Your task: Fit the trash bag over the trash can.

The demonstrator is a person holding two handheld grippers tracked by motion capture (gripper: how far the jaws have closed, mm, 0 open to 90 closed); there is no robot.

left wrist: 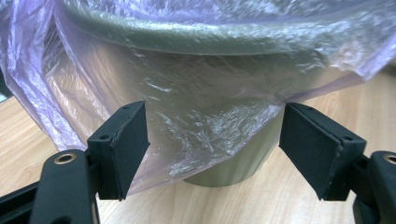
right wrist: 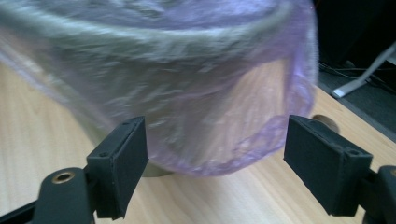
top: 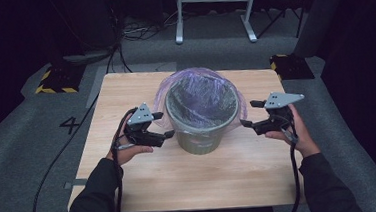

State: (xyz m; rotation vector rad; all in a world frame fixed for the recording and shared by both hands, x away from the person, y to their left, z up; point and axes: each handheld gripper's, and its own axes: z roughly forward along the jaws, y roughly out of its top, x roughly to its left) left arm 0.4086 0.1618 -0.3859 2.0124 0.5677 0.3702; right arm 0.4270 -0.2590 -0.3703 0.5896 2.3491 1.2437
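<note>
A grey-green bin [top: 203,135] stands in the middle of the wooden table [top: 125,95], lined with a thin purple plastic bag [top: 200,80] whose edge drapes over the rim and down the outside. My left gripper [top: 163,125] is just to the bin's left, pointing at its side. Its jaws stand open. In the left gripper view [left wrist: 215,149] the bag's loose skirt [left wrist: 187,135] hangs ahead between the jaws, with neither pad pressing on it. My right gripper [top: 248,113] is open a short way off the bin's right side. In the right gripper view [right wrist: 215,158] the bag [right wrist: 224,135] is blurred.
The tabletop has bare wood in front of the bin and to both sides. Beyond the far edge the grey floor holds cables [top: 140,31], two yellow-and-black striped bases [top: 56,80], and the white legs of a frame [top: 214,14].
</note>
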